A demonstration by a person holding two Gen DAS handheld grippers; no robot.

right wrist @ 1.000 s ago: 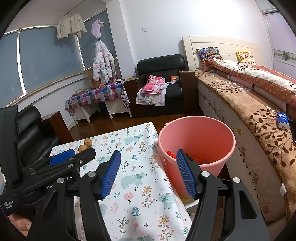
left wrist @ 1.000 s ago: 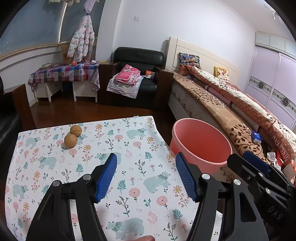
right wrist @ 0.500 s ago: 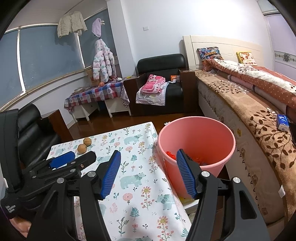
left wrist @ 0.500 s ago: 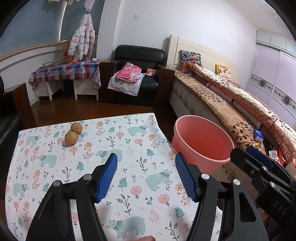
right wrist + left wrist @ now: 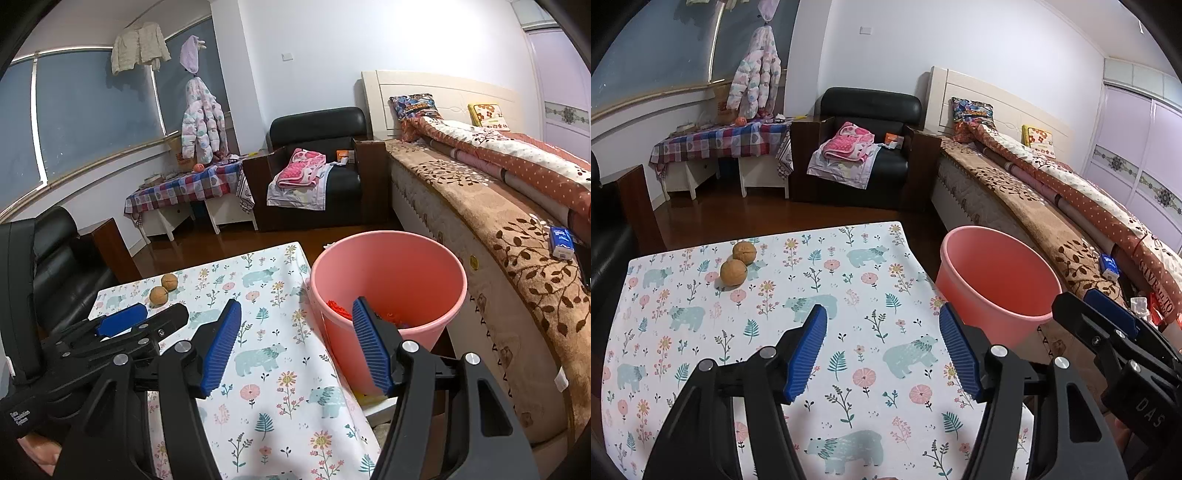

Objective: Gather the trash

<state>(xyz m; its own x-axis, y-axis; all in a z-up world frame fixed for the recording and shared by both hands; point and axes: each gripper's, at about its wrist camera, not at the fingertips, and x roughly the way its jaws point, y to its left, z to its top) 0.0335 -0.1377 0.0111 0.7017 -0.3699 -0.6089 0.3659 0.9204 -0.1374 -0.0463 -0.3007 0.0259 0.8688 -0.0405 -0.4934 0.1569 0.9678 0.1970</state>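
Observation:
Two walnuts [image 5: 733, 272] [image 5: 744, 252] lie side by side at the far left of the floral tablecloth [image 5: 701, 332]; the right wrist view shows them too [image 5: 159, 294]. A pink plastic bucket [image 5: 997, 273] stands off the table's right edge, with red scraps [image 5: 338, 308] in its bottom. My left gripper [image 5: 882, 317] hovers open over the middle of the cloth, nothing between its blue pads. My right gripper [image 5: 297, 306] is open and empty too, over the table's right edge beside the bucket [image 5: 388, 236].
A bed [image 5: 1052, 206] with brown and orange covers runs along the right, close behind the bucket. A black armchair [image 5: 868, 147] with pink laundry and a checked side table [image 5: 720, 144] stand at the far wall. A dark sofa [image 5: 62, 273] sits left of the table.

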